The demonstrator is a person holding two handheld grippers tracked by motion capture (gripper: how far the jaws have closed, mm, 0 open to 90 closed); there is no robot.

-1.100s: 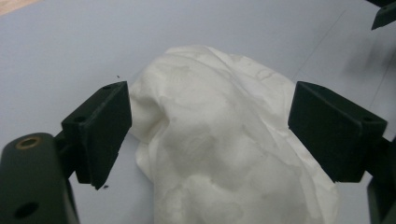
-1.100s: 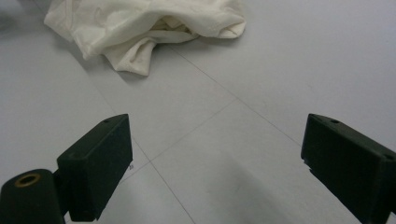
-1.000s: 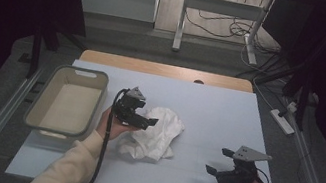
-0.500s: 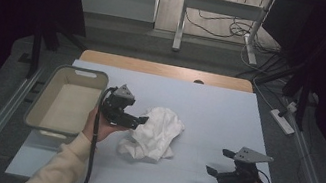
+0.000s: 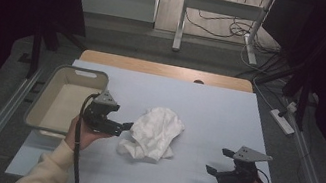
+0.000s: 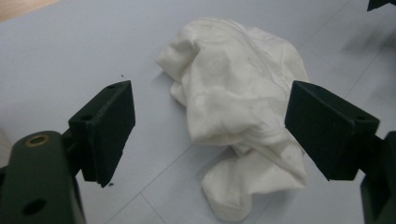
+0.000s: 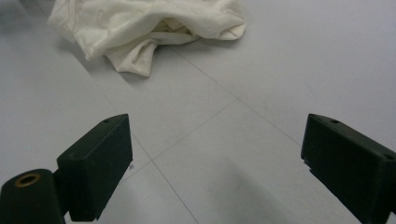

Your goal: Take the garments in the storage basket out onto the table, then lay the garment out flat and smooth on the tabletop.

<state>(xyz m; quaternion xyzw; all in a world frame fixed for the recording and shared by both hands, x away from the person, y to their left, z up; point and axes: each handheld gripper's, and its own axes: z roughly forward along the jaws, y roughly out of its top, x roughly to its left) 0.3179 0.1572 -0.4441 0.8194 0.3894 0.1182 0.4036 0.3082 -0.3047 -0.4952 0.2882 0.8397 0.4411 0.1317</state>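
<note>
Two hand-held grippers, left [image 5: 127,126] and right [image 5: 216,162], jaws apart and empty; crumpled white cloth [image 5: 156,132] mid-tabletop [image 5: 218,111], just beside the left; risk: jaws pinching one loose fold, the bundle unravelling and dragging.

The cloth [image 5: 154,131] is plain white, creamy in its folds, with no print. It lies on a pale grey-blue counter [image 5: 212,115] marked by thin faint lines, with a strip of light wood along the far edge. The tub [image 5: 51,97] at the left is off-white, beige inside. Both claws are black: the left claw [image 5: 125,126] and the right claw [image 5: 215,162] each carry a grey plate on top. The sleeve [image 5: 53,168] is cream. The floor around is dull grey.
</note>
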